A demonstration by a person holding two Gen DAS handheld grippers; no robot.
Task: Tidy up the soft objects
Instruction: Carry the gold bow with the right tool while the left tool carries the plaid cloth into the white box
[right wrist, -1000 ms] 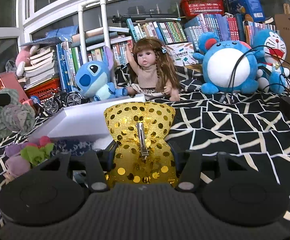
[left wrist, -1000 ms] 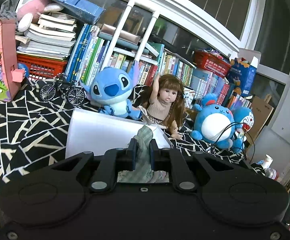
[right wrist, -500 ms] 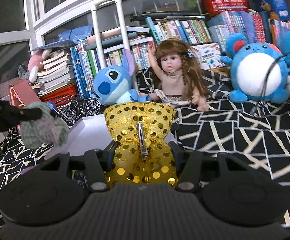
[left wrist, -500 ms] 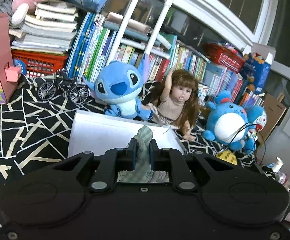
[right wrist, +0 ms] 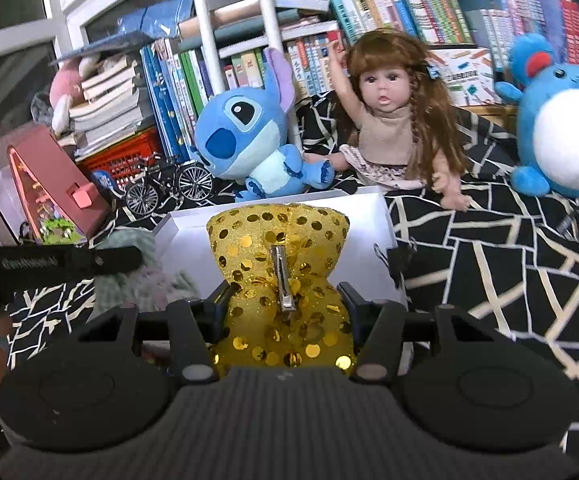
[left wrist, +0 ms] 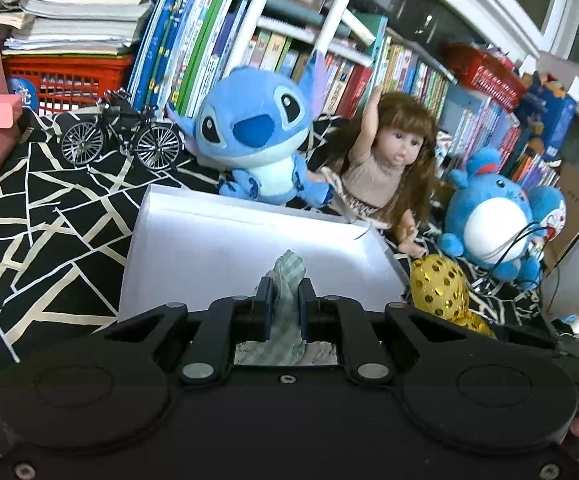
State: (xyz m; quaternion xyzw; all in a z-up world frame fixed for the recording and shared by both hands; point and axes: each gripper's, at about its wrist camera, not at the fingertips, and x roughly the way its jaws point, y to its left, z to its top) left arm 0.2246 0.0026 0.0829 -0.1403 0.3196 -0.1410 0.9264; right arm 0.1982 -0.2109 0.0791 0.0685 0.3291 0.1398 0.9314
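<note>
The white box point(left wrist: 225, 240) looks empty, so nothing is stowed yet; the left gripper point(left wrist: 285, 296) clenches a green checked cloth point(left wrist: 289, 270) over its near edge. The right gripper point(right wrist: 283, 304), jaws opening, grasps the gold sequin bow point(right wrist: 277, 236); both await dropping in.

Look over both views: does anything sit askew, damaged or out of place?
Little stands out. The white box lies at an angle on the patterned cloth, and its far right corner looks slightly torn or bent. The doll leans with one arm raised. Nothing looks spilled.
</note>
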